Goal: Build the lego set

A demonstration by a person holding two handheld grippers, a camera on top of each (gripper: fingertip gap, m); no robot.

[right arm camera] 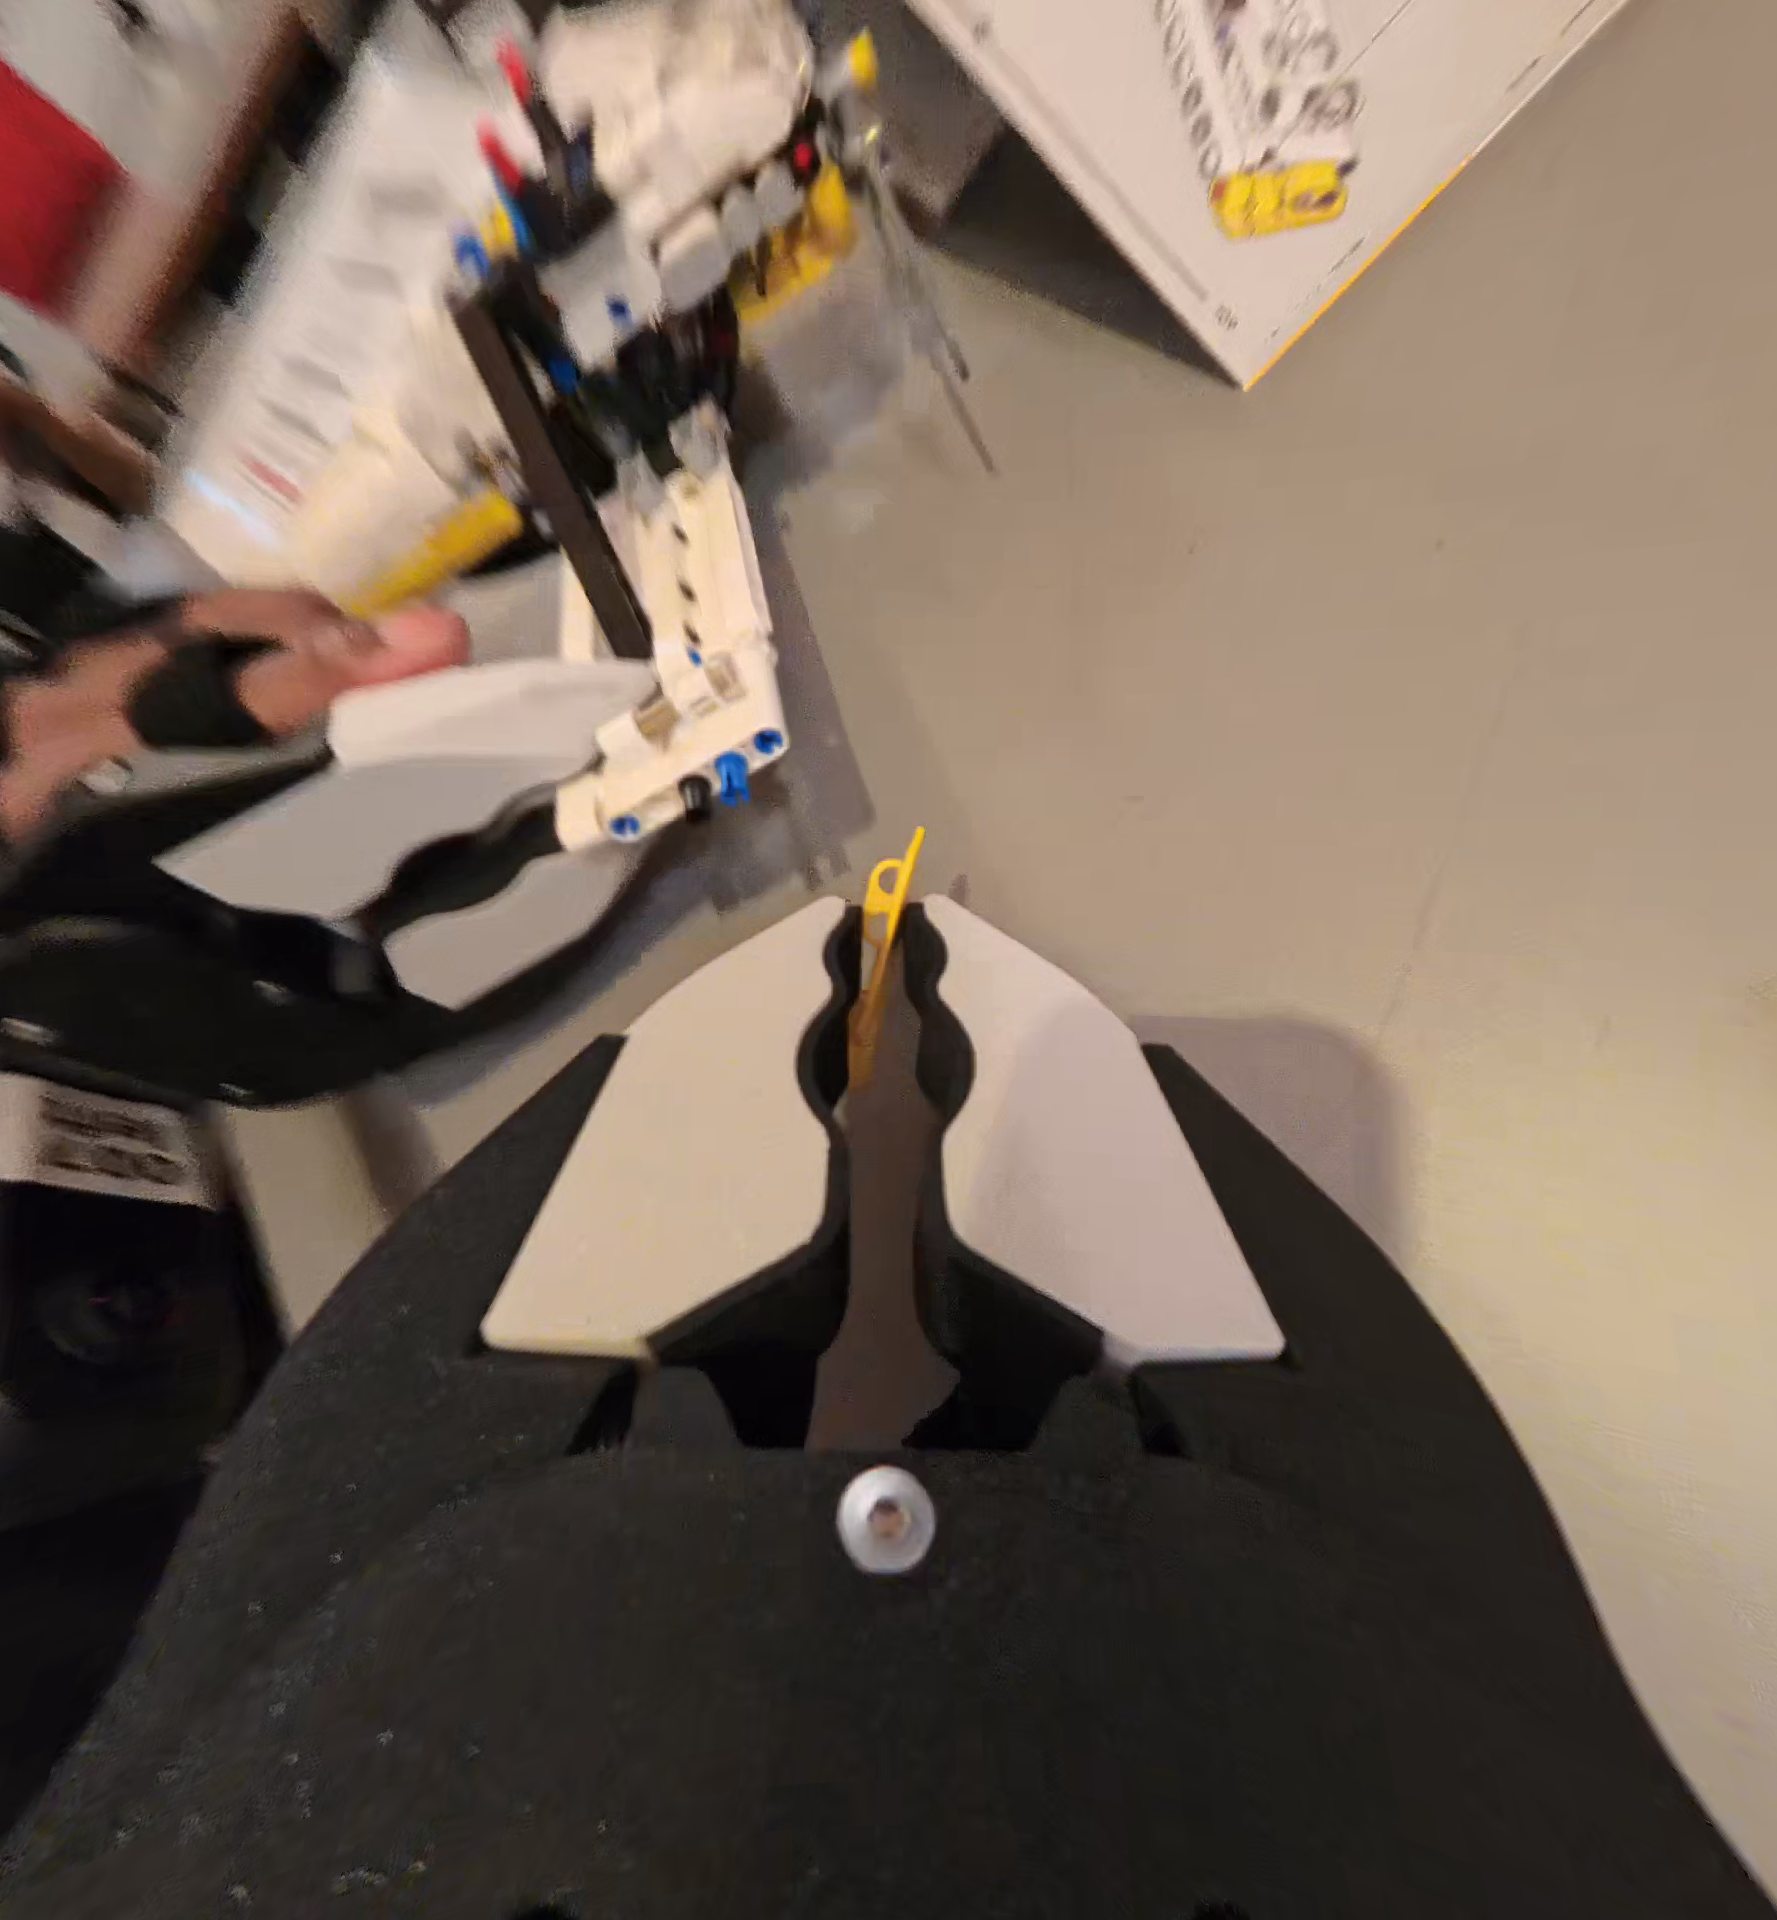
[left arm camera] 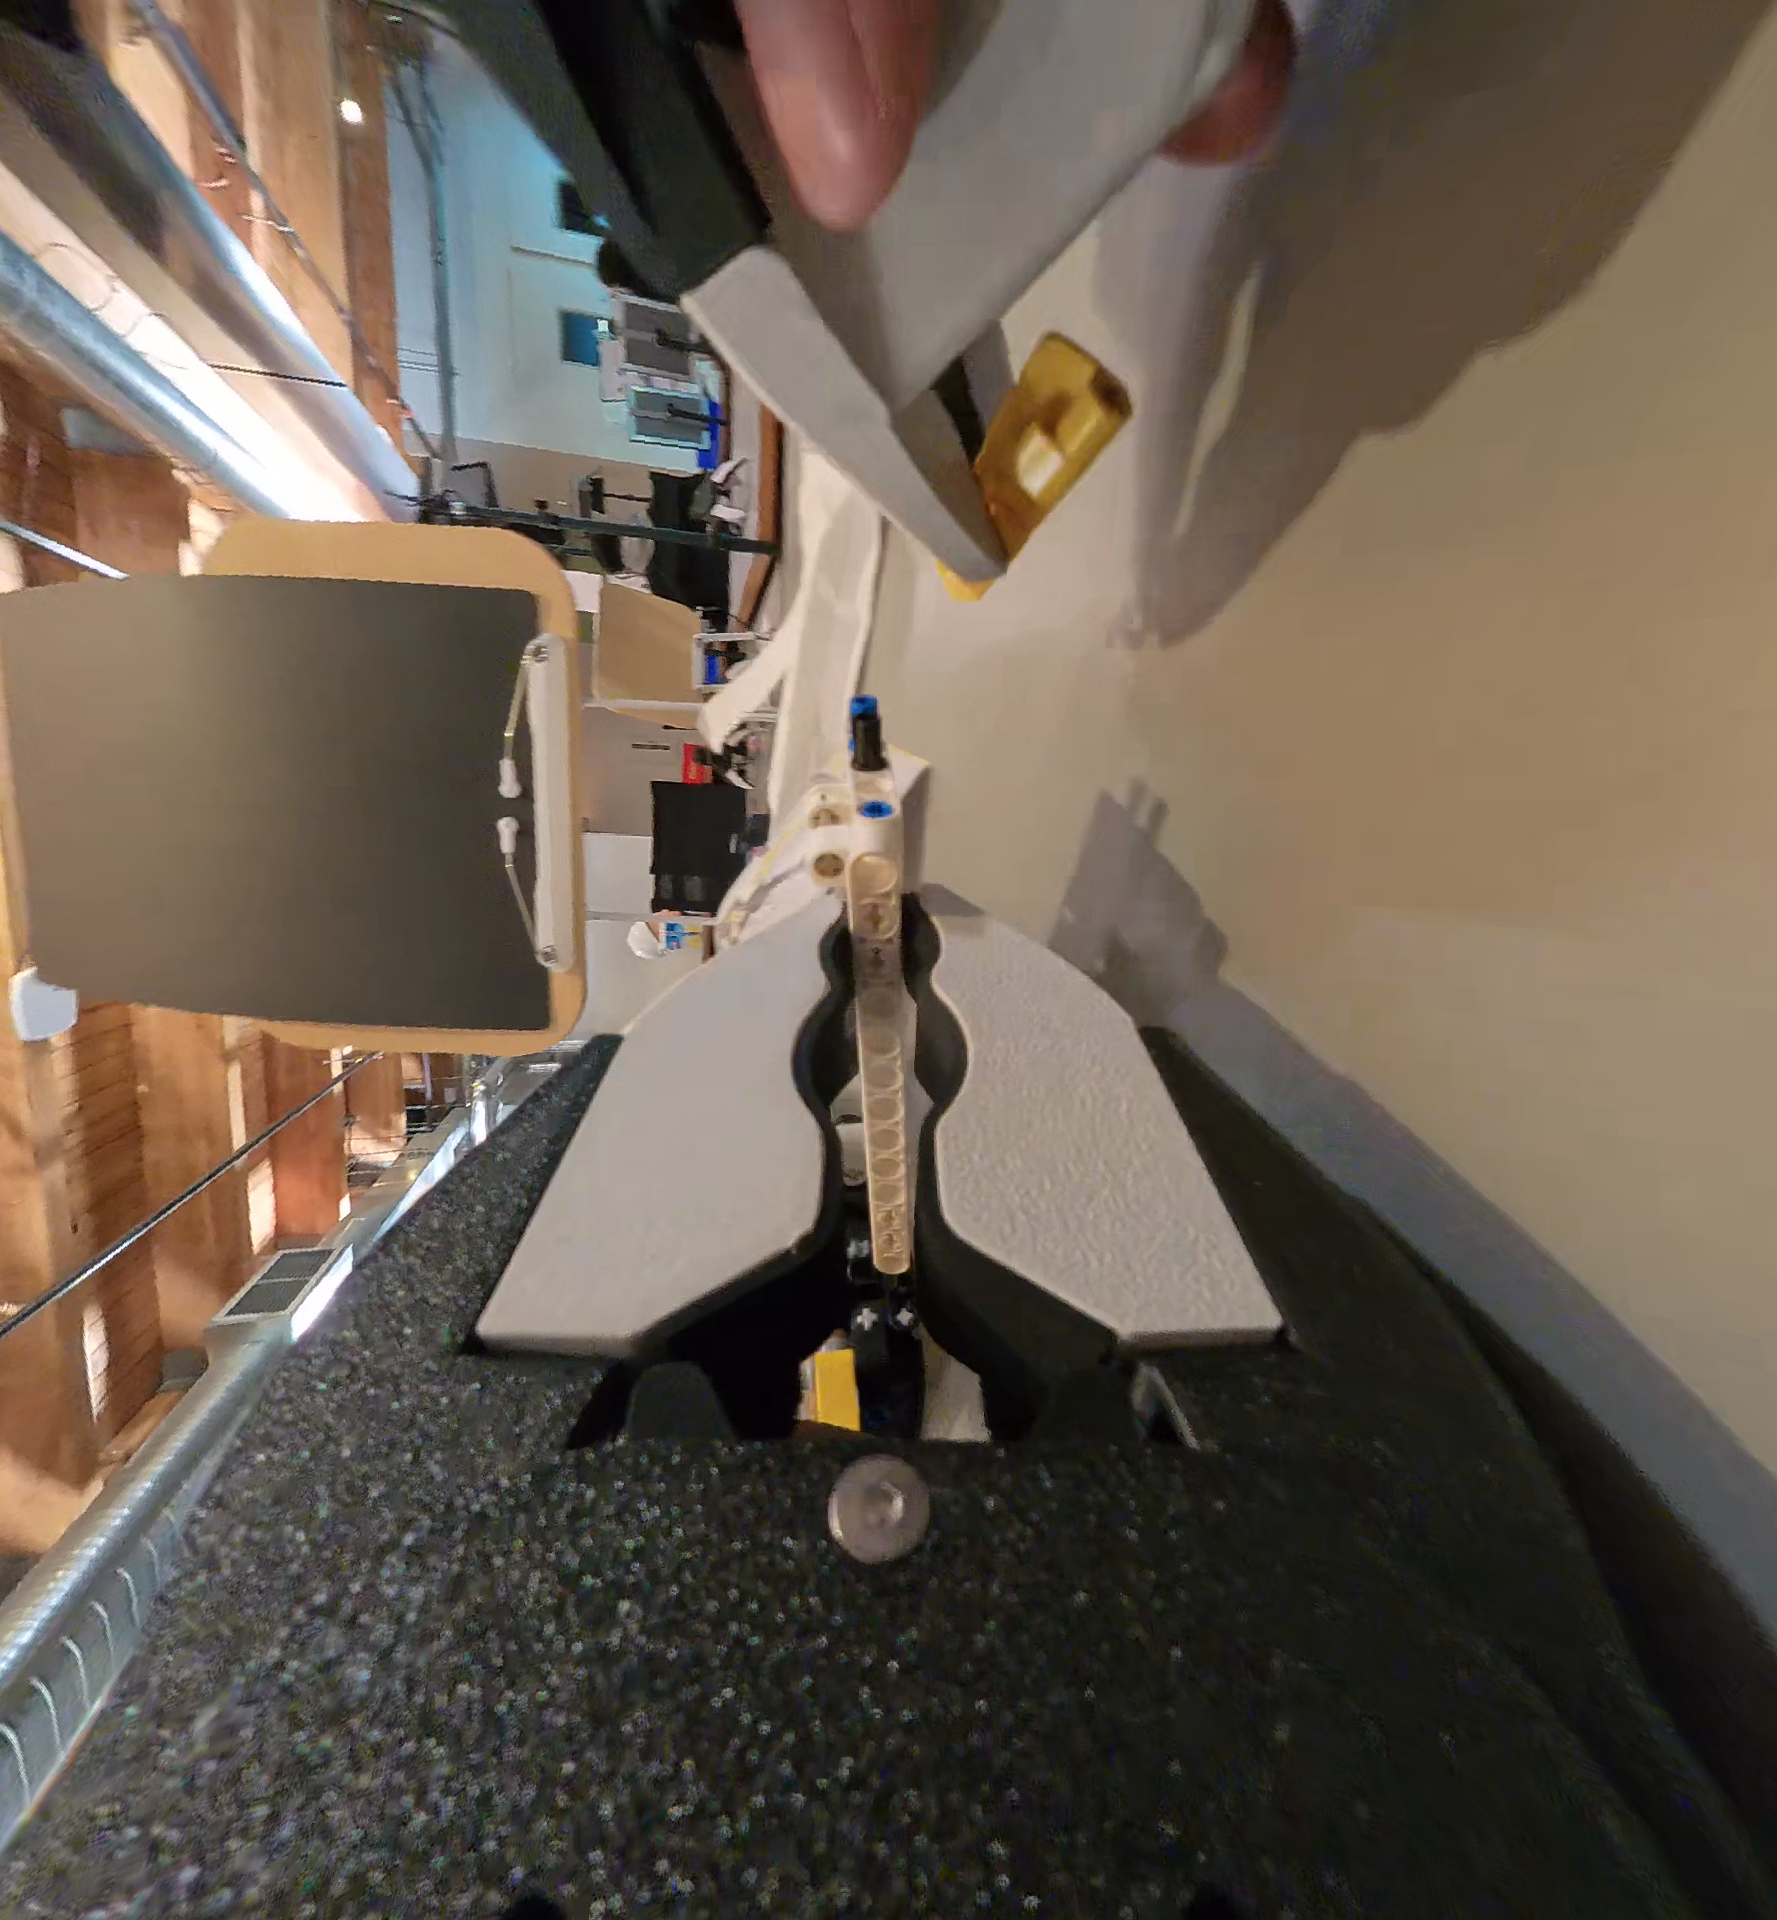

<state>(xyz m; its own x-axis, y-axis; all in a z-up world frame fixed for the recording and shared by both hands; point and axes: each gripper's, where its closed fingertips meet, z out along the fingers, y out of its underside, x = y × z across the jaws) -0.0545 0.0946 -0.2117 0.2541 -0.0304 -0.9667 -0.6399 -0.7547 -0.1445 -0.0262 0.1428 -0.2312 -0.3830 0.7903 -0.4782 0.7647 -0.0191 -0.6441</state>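
Pale grey matte counter (right arm camera: pixel 1383 727): lies beneath both tongs.
White-and-black toy-brick assembly with blue pins (right arm camera: pixel 676 727): clamped by its perforated cream beam (left arm camera: pixel 884 1091) in the narrowed left tongs (left arm camera: pixel 879 935), apparently steadied for work; just left of and beyond the right tongs (right arm camera: pixel 884 920).
White printed booklet (right arm camera: pixel 1227 156): well beyond, right.
Thin yellow plastic brick piece (right arm camera: pixel 889 914): pinched edge-on in the right tongs, tip protruding, near the assembly.
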